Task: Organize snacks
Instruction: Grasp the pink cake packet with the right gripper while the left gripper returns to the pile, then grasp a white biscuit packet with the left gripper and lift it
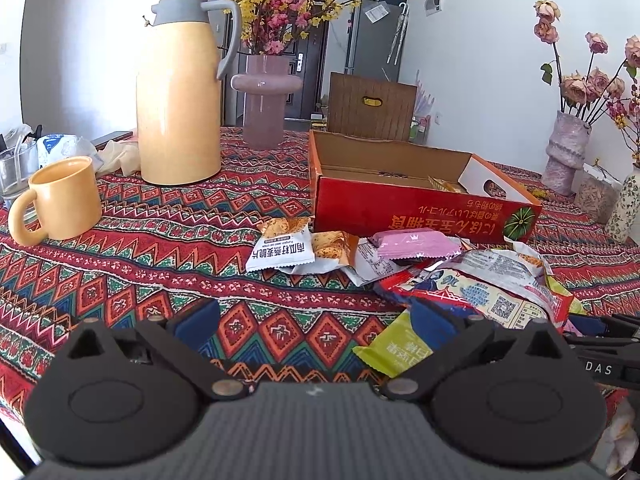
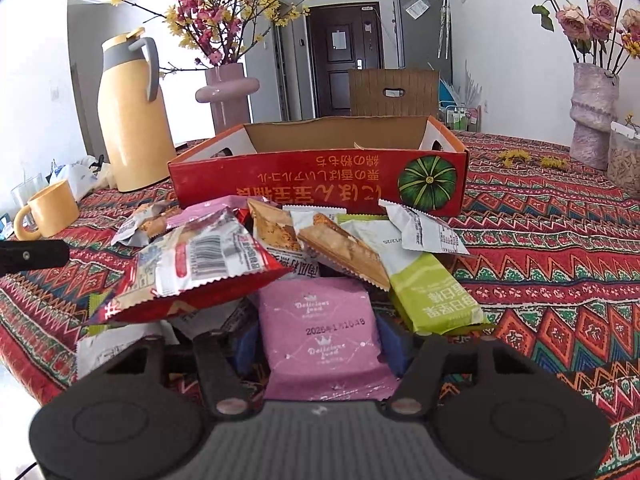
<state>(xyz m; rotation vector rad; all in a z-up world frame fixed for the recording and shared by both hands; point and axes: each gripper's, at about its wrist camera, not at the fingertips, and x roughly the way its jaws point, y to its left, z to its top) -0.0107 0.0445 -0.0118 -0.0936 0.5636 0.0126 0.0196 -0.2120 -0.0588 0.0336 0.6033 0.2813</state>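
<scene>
The right gripper [image 2: 318, 340] has its 2 blue fingers [image 2: 248, 344] set either side of a pink snack packet [image 2: 320, 336], which lies flat between them and reaches back toward the gripper body; the pads sit at the packet's edges, but whether they press on it cannot be told. Just beyond these fingertips the rest of the snacks are heaped: a red and silver packet [image 2: 192, 268] to the left and slightly above the left finger, a tan cracker packet [image 2: 340, 252] straight ahead, and a green packet [image 2: 432, 292] just past the right finger. Farther ahead, behind the heap, stands the open red cardboard box [image 2: 320, 184] on the patterned tablecloth [image 2: 560, 264]. The left gripper [image 1: 316, 326] is spread wide with nothing between its fingers, only bare cloth; a green packet [image 1: 394, 346] touches the inner side of its right finger, and the snack pile [image 1: 460, 276] lies ahead and to the right of it. Well beyond its left finger stand a yellow mug [image 1: 60, 200] and a yellow thermos jug [image 1: 180, 92].
</scene>
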